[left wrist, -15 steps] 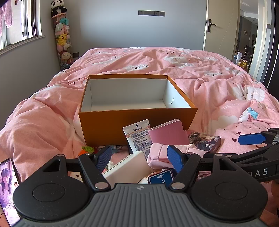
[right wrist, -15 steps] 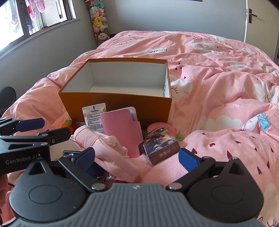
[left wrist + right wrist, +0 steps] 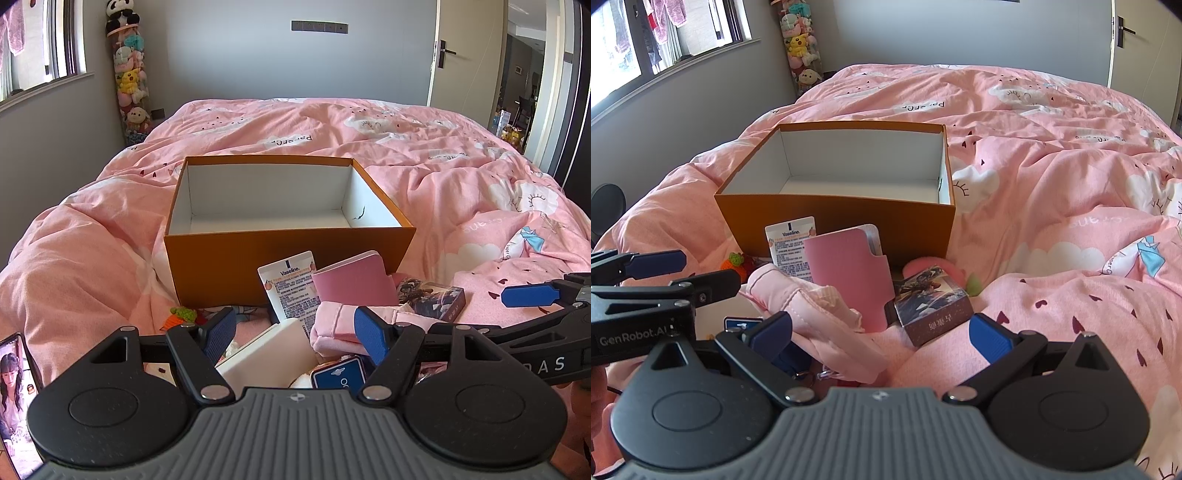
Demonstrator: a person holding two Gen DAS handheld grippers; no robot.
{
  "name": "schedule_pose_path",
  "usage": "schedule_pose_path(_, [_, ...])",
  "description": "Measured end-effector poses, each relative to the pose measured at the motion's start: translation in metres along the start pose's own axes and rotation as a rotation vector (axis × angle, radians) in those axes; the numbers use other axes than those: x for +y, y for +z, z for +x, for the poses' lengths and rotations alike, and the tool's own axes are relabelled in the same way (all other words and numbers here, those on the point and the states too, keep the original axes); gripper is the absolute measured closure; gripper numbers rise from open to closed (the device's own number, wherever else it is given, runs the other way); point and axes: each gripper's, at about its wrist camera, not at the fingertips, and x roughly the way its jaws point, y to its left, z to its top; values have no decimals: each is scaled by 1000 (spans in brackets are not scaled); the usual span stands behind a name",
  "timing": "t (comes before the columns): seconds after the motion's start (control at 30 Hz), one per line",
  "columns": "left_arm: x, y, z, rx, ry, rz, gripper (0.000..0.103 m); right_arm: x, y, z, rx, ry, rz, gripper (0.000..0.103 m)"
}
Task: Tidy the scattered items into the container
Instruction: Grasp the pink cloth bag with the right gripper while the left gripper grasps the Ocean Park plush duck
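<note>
The folded pink fabric garment (image 3: pixel 812 314) is soft and light; it will likely sag when lifted, so take hold across its thick folded middle. It lies on the pink printed duvet (image 3: pixel 1052 206), in the clutter just in front of the open orange cardboard box (image 3: pixel 834 218), which appears empty. The stiff pink card sleeve (image 3: pixel 846 273) leans beside the garment. The right gripper (image 3: pixel 881 330) stands open around the garment's near end. The left gripper (image 3: pixel 293 332) is also open, holding nothing.
</note>
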Motion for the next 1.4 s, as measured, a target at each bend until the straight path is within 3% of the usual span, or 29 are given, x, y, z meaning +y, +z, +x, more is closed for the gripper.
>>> schedule_pose_path(0.23, [12, 0, -4, 10, -34, -26, 23, -2, 0, 0, -4, 10, 3, 2])
schedule_pose_path(0.47, [24, 5, -6, 65, -104, -59, 44, 2, 7, -6, -24, 44, -44, 12])
schedule_pose_path(0.67, [25, 5, -3, 103, -103, -36, 61, 13, 14, -5, 11, 122, -133, 24])
schedule_pose_path(1.0, [19, 1, 8, 159, -128, -6, 61, 35, 9, 19, 82, 148, -276, 30])
schedule_pose_path(1.07, [18, 1, 7, 155, -132, -1, 61, 36, 8, 24, 93, 144, -287, 35])
schedule_pose_path(1.13, [17, 1, 7, 154, -135, 3, 61, 37, 7, 27, 103, 145, -287, 48])
schedule_pose_path(1.27, [17, 1, 8, 152, -136, -5, 56, 36, 4, 26, 96, 154, -278, 53])
schedule_pose_path(1.4, [18, 2, 8, 154, -138, -16, 54, 32, 3, 21, 88, 181, -256, 68])
